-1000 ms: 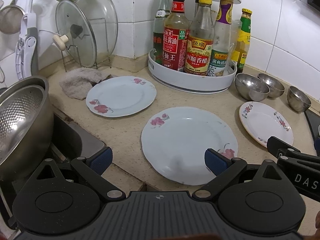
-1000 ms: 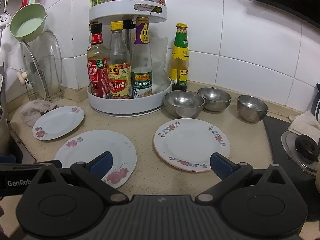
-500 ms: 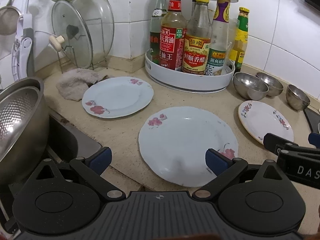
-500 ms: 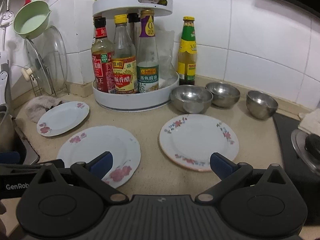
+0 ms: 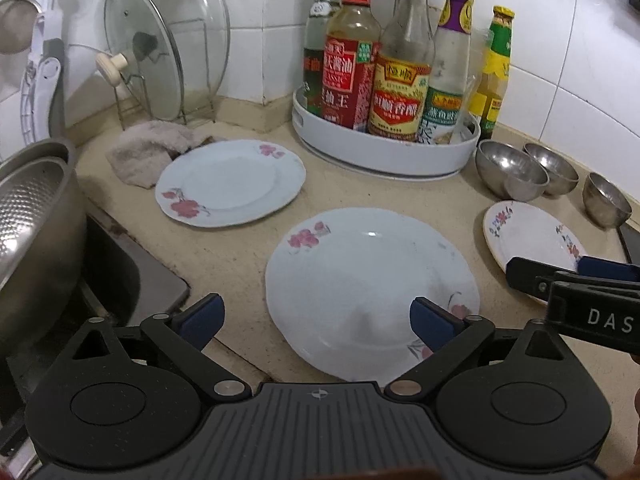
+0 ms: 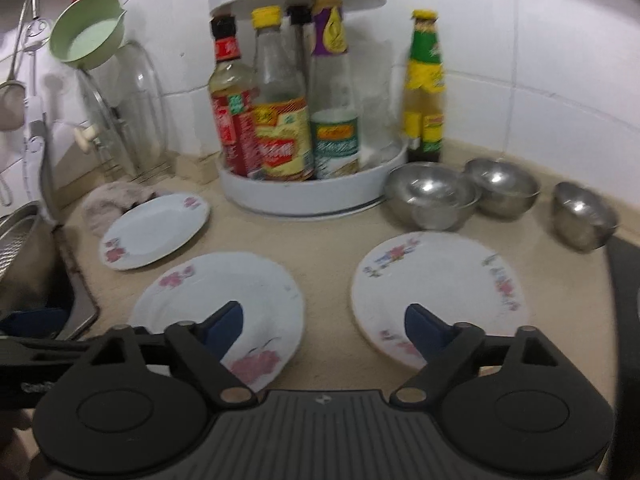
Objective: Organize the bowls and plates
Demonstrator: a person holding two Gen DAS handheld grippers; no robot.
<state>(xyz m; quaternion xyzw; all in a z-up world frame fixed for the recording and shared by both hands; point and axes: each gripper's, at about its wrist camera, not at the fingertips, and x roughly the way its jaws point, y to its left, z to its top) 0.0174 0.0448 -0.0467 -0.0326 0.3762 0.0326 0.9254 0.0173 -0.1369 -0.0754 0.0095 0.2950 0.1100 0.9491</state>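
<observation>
With both the left gripper and right gripper spread wide and holding nothing, slide 1 finger under the near rim of the large plate, lying flat on the table, before closing.

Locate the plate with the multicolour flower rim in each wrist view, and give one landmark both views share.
Left wrist: the flower-rim plate lies at the right edge, partly behind the right gripper, just in front of the steel bowls.
Right wrist: the same plate lies right of centre, above the right finger.
Shared landmark: the white bottle carousel behind it.
</observation>
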